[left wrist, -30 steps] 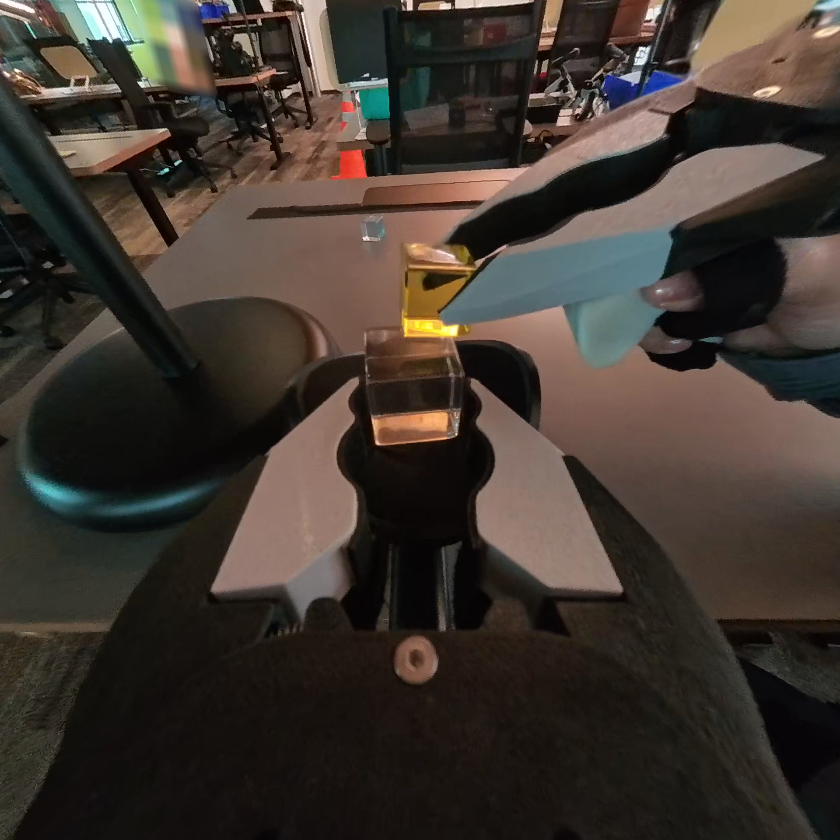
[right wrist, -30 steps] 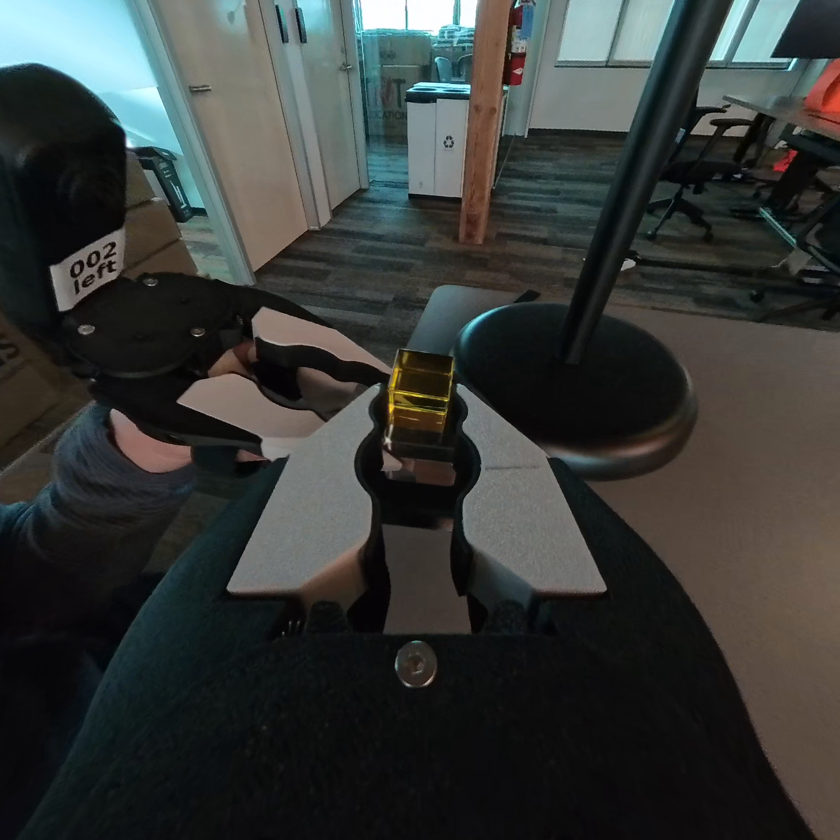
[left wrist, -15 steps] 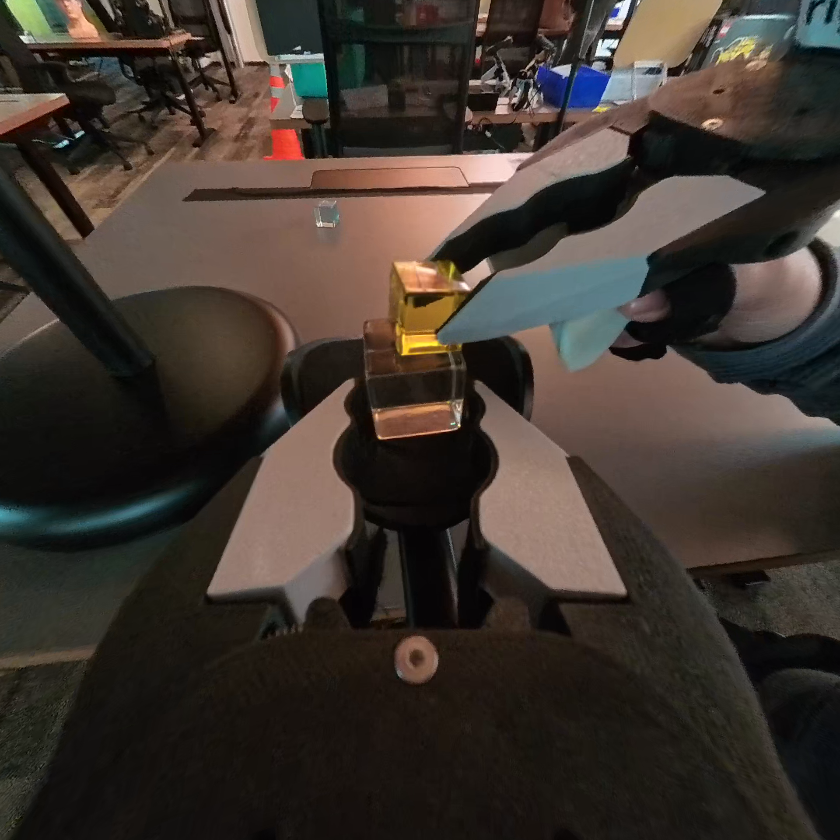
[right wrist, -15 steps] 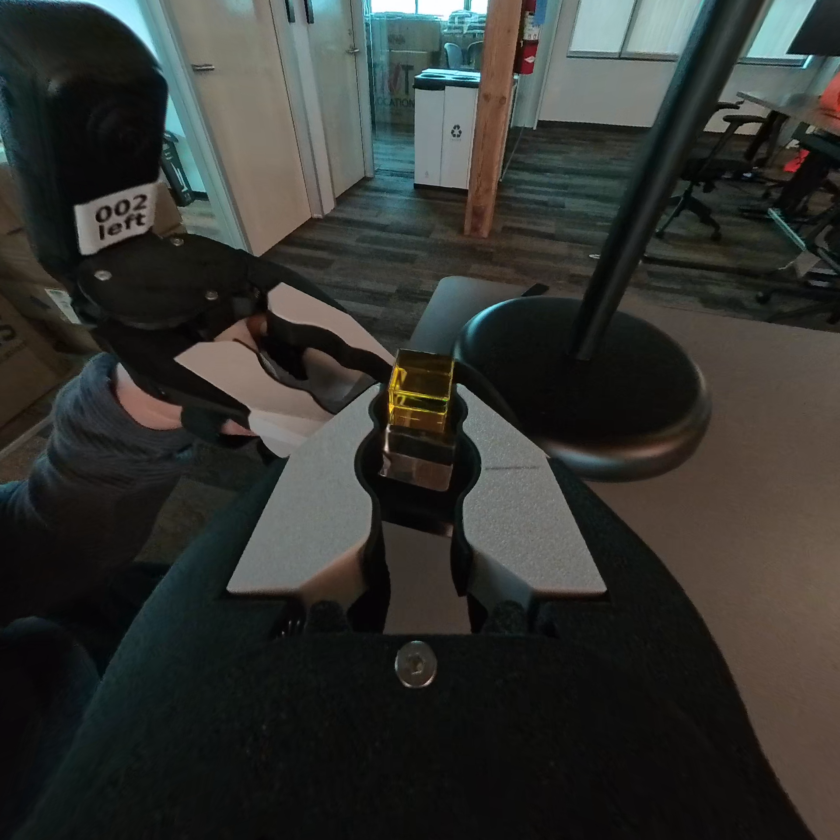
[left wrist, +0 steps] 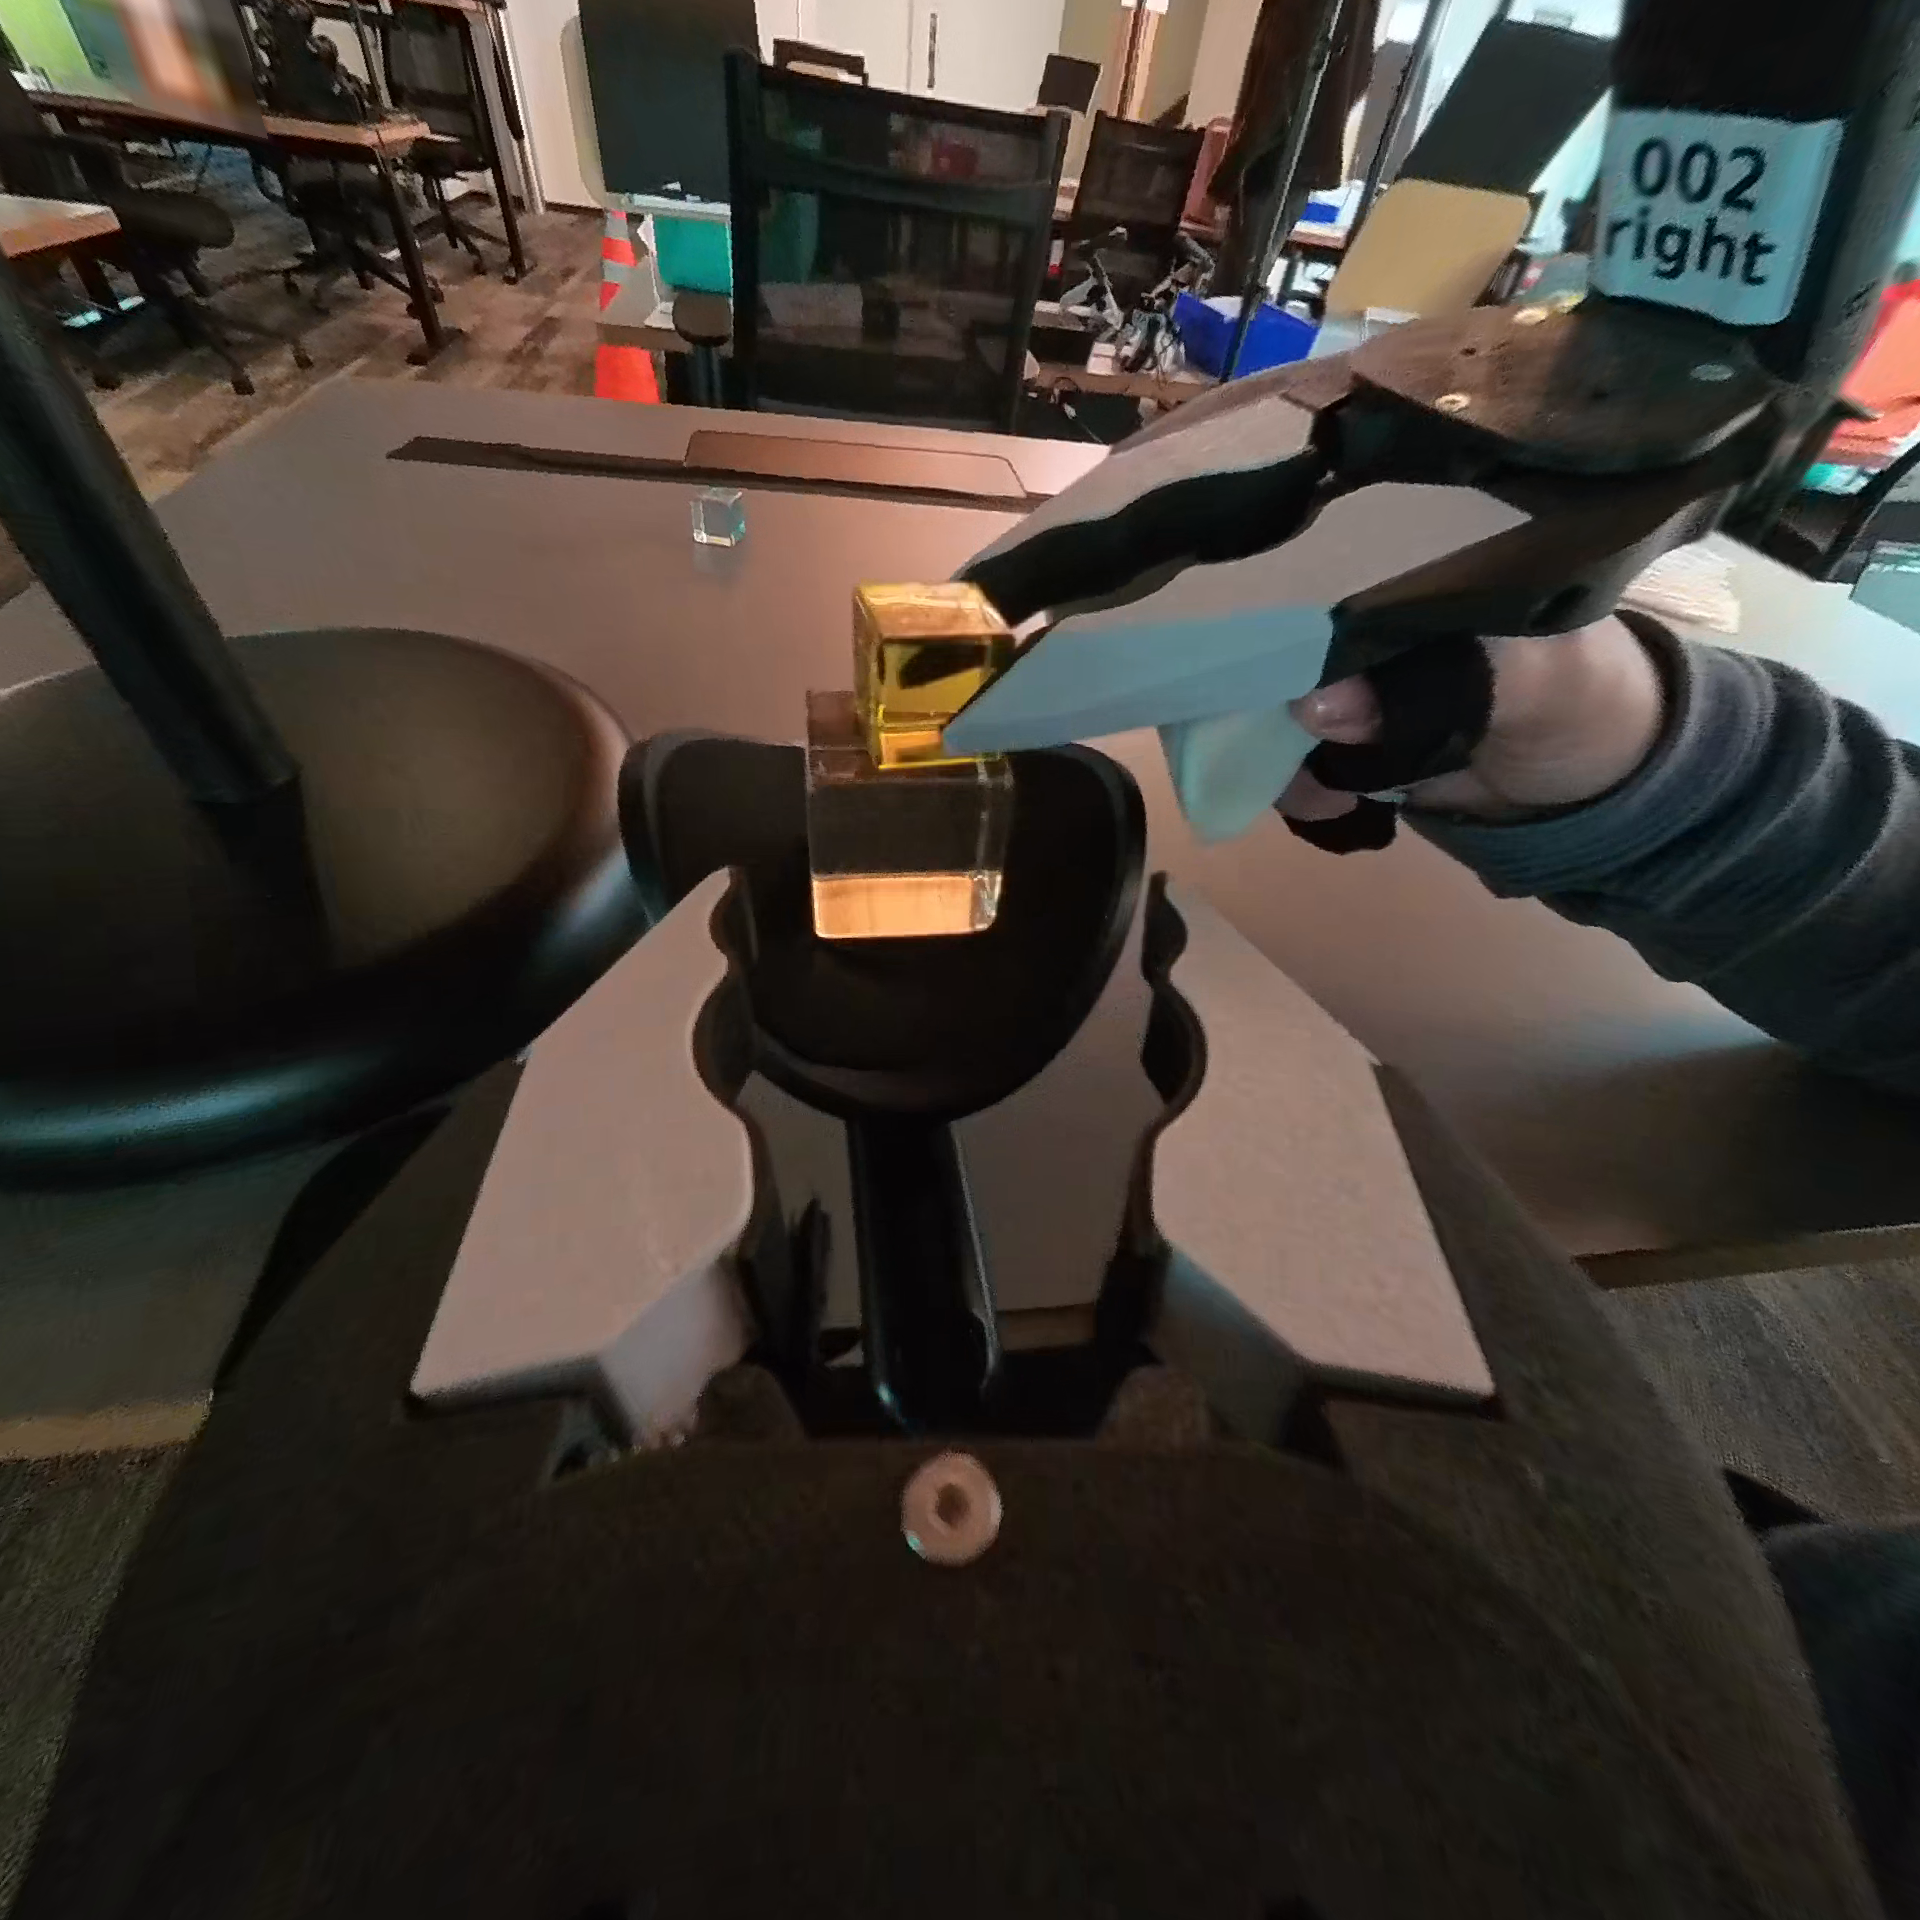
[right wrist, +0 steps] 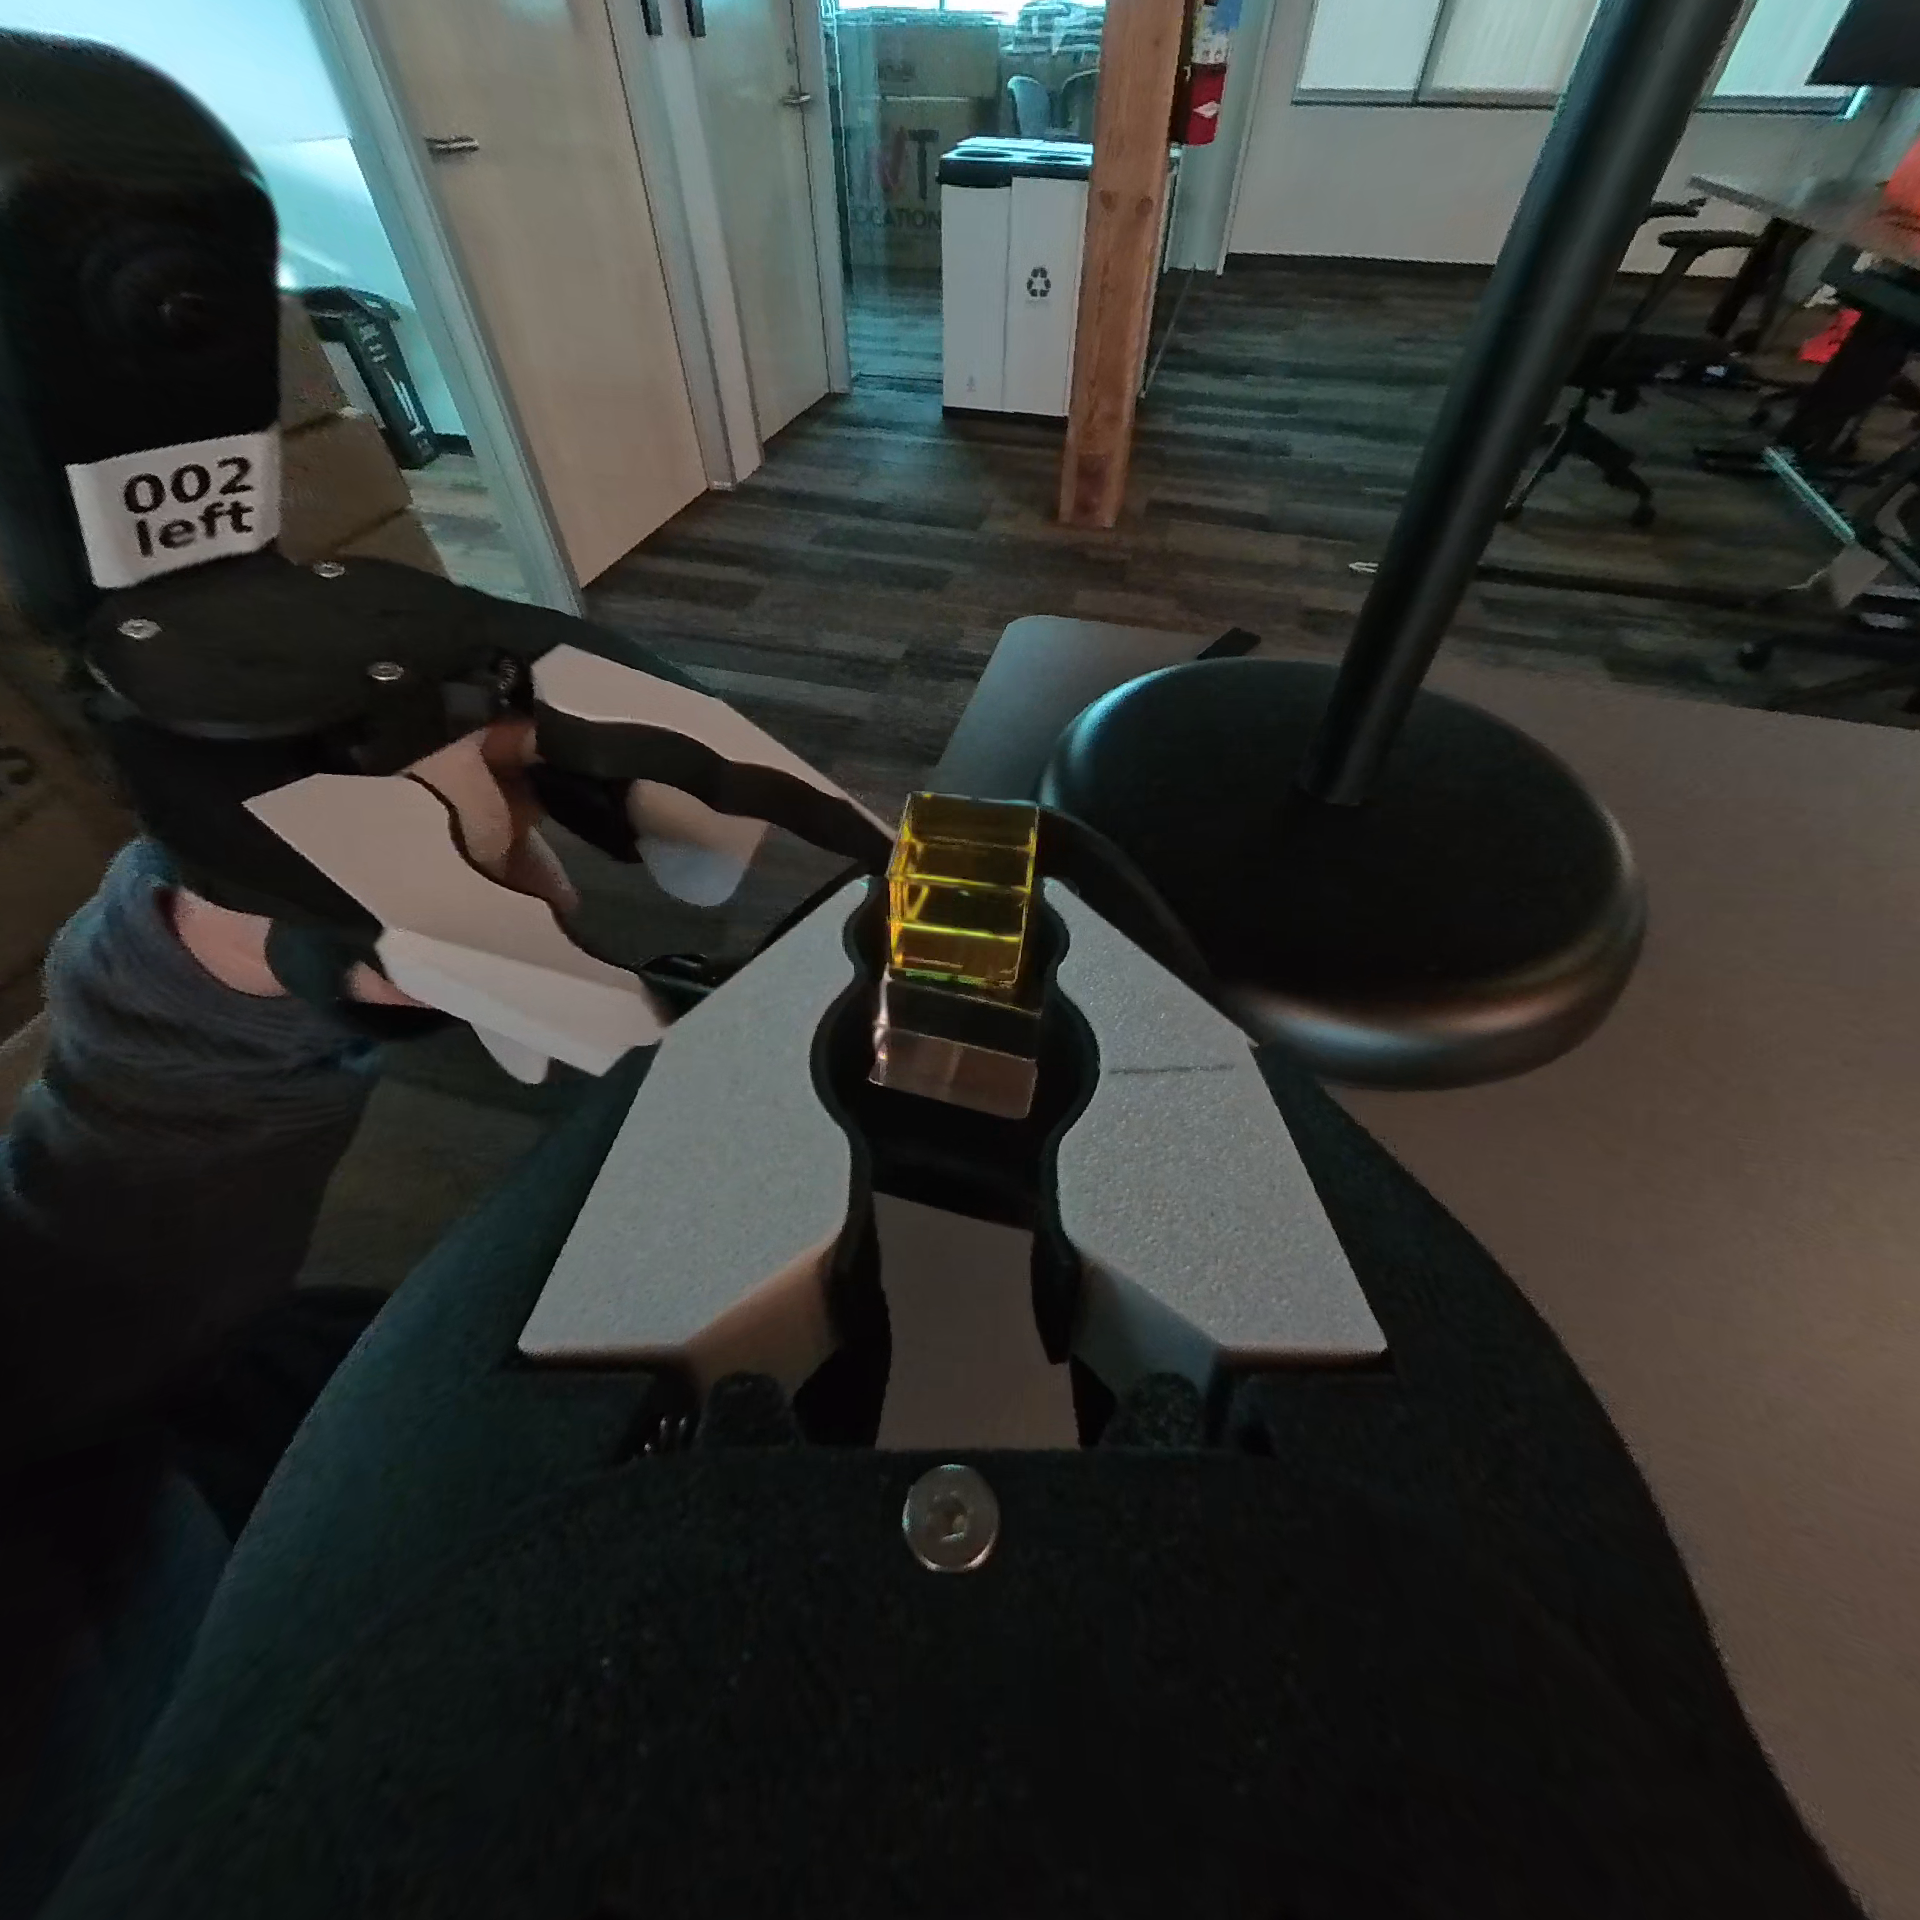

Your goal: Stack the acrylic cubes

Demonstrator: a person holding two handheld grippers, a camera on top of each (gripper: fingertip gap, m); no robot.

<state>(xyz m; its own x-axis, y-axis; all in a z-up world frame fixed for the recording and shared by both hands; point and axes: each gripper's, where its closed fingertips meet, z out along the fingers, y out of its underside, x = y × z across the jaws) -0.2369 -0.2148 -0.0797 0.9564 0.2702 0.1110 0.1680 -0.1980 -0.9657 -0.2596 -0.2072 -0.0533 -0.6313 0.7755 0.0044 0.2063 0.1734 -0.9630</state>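
Pinching yellow cube (left wrist: 930,665) in right gripper (right wrist: 961,914), pads pressed to its sides, seated atop clear cube (left wrist: 902,831) on stand (left wrist: 883,997). Left gripper (left wrist: 935,914) spread wide, flanking clear cube, not touching. Spare small cube (left wrist: 718,516) far back on surface (left wrist: 1351,1039).

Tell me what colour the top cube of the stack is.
Transparent yellow; the top cube shows best in the right wrist view, gripped by the right gripper.

two clear cubes (left wrist: 906,844) (left wrist: 719,516), one yellow cube (left wrist: 928,665), one lamp base (left wrist: 260,862).
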